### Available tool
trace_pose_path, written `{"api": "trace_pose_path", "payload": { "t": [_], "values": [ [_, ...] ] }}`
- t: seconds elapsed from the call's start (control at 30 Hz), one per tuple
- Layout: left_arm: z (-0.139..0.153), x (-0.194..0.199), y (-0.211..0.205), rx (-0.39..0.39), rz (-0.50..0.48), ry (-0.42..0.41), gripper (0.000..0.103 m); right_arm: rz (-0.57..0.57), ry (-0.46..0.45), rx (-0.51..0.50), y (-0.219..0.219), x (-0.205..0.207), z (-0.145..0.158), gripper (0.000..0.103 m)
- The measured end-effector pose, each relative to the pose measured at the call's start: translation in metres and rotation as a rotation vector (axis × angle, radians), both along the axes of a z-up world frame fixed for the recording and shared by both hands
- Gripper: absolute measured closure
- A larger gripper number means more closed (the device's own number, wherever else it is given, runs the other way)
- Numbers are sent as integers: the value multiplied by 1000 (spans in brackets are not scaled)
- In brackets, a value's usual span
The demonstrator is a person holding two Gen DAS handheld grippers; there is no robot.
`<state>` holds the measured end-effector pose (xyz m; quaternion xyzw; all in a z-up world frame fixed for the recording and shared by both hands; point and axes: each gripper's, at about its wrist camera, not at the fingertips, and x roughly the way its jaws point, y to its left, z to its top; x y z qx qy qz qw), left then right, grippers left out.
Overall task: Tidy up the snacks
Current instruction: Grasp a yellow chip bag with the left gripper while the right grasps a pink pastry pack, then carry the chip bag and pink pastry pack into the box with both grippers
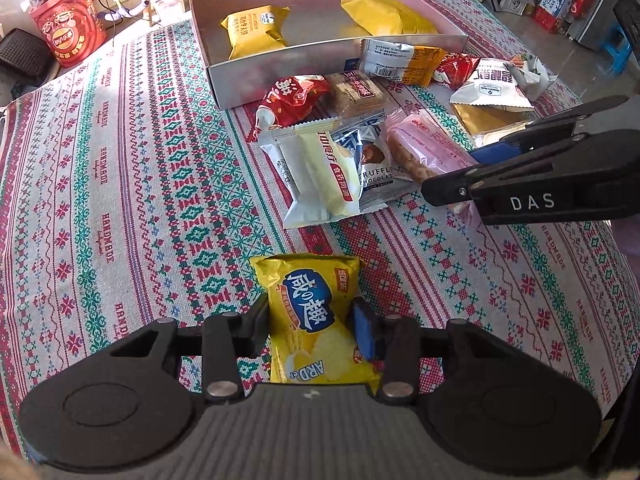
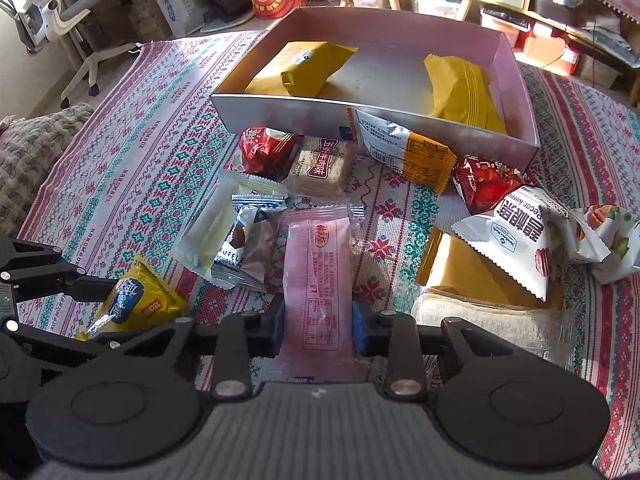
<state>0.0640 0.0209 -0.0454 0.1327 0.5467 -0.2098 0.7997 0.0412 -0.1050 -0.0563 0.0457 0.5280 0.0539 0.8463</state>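
Observation:
My left gripper (image 1: 310, 316) is shut on a yellow chip packet (image 1: 310, 304), held just above the patterned tablecloth; it also shows in the right wrist view (image 2: 138, 298). My right gripper (image 2: 318, 320) is shut on a pink wafer packet (image 2: 318, 272), which still lies among the pile; it shows in the left wrist view (image 1: 424, 146). A white open box (image 1: 280, 66) stands at the back with two yellow packets (image 1: 256, 28) inside. Loose snacks lie before it: a red packet (image 1: 290, 102), a white cream packet (image 1: 316, 172), a truffle chocolate packet (image 1: 372, 156).
A white pecan packet (image 2: 516, 236), a gold packet (image 2: 452, 268), another red packet (image 2: 484, 180) and a white-and-orange packet (image 2: 404, 148) lie to the right. A red crisps tub (image 1: 68, 28) stands beyond the table's far left edge. An office chair (image 2: 68, 8) stands further off.

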Motion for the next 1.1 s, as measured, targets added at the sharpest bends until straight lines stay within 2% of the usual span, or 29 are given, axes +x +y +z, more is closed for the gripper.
{"api": "trace_pose_path", "payload": {
  "t": [0.77,0.93,1.0,1.1],
  "values": [
    [20,9,-2,-32,28,-72,61,-27,-57,49,-12,-5,27,74],
    [20,10,-5,-30,19,-63,61,-39,-67,59,-15,-5,30,74],
    [13,10,-6,-25,17,-43,60,-38,-64,60,-16,-5,29,74],
    [3,10,-9,23,12,-28,51,-37,-53,56,-15,-4,26,74]
  ]
}}
